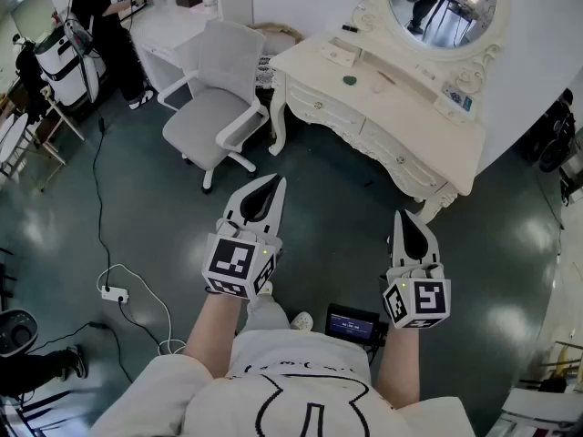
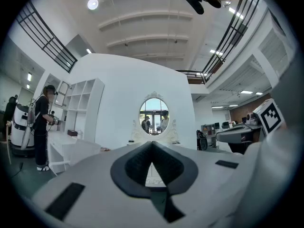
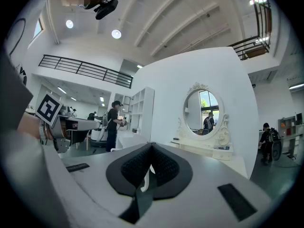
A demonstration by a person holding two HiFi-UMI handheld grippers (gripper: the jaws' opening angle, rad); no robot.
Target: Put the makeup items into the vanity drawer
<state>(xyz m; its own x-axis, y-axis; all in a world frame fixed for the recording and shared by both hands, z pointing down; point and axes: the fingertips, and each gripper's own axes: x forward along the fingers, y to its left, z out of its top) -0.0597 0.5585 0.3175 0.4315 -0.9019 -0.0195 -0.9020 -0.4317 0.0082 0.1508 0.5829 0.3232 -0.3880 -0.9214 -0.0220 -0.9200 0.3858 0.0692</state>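
Head view: person stood on the dark floor, well apart from the vanity (image 1: 428, 167), with both forearms held out level. Left hand-held gripper (image 1: 271, 191) was closed and empty. Right hand-held gripper (image 1: 412, 226) was likewise closed and carried nothing. Both gripper views showed the pads tip to tip, with only the room beyond them.

Makeup items (image 1: 351, 80) lay scattered on the vanity's worktop (image 1: 305, 60) below the oval mirror (image 1: 442, 7): a small dark green piece, a thin stick beside it, and low boxes near the mirror foot. They were too small to name further. The vanity drawer (image 1: 325, 109) looked shut, its front flush.

Judgement: task not yet begun. The jaws were probably kept together for carrying, since nothing was within reach. The level, forward hold suited a walk up to the furniture. The drawer would need opening before any item could go in.

Office chair (image 1: 214, 107) stood just beside the vanity's left end. The way in looked freer towards the right.
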